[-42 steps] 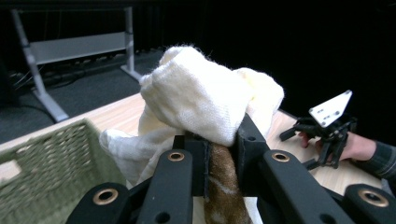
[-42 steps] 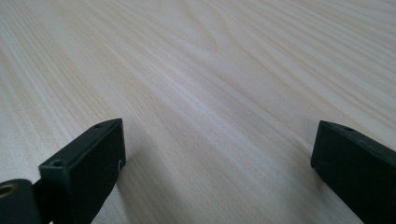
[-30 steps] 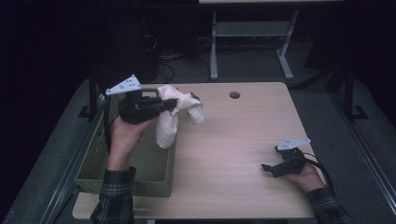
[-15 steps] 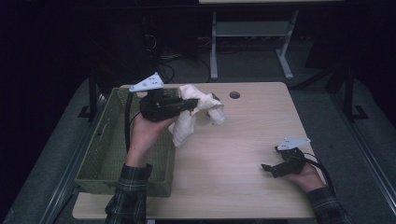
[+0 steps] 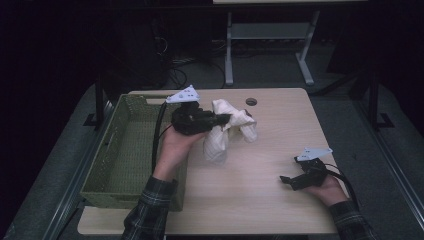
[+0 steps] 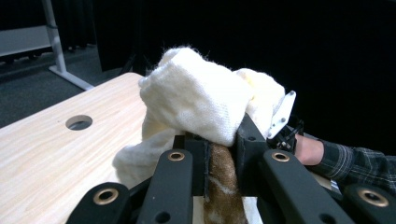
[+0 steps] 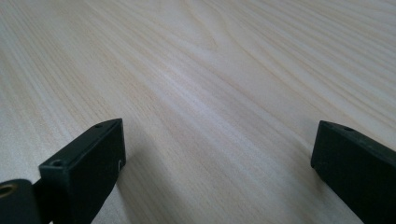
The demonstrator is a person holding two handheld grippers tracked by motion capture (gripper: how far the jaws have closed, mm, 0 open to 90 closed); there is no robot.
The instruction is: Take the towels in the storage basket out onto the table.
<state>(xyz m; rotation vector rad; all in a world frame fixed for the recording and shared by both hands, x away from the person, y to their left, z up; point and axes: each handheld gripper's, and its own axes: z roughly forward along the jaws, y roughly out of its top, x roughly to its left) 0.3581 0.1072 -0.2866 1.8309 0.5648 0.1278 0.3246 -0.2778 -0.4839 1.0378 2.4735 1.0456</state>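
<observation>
Dark room, pale table [image 5: 260, 200]: our left gripper [image 5: 222, 120] is clamped on the cloth [image 5: 220, 135], hanging above the middle of the table beside the basket [image 5: 120, 150]. Our right gripper [image 5: 287, 181] rests wide open and empty near the front right corner. Next, we judge, the cloth must be lowered flat on the table and released.

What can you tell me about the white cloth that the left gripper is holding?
The white cloth looks like soft, fuzzy knit or terry fabric, cream-white and bunched into folds. The left gripper is shut on it, holding it above the wooden table, just right of the green basket. Loose ends hang down and sideways. In the left gripper view a brown, white-streaked patch shows between the jaws.
</observation>
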